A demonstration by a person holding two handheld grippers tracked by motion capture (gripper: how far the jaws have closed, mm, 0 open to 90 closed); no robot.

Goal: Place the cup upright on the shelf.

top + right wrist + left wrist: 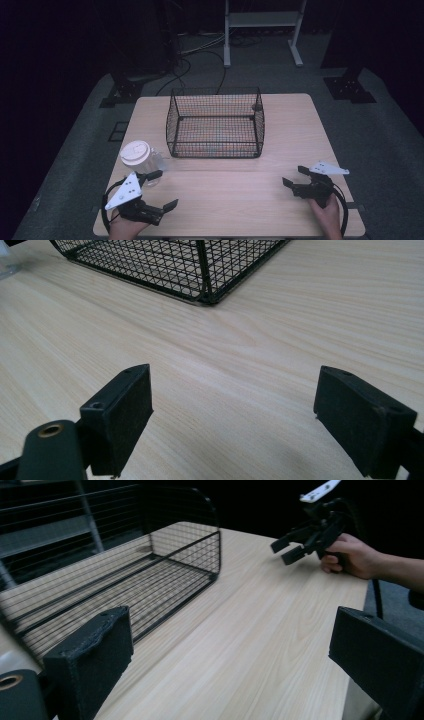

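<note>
Hovering beside the clear jug [141,158], the left gripper [163,190] gapes empty.

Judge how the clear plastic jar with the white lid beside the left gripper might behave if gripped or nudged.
The jar looks transparent and empty, so it is probably light and may slide on the smooth wooden table. It stands upright and fairly tall, so a high push could tip it. Its round, glossy wall may slip between fingers.

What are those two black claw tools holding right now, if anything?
Nothing. The left gripper and the right gripper both stand open over the pale wooden table, with only bare tabletop between their jaws.
</note>
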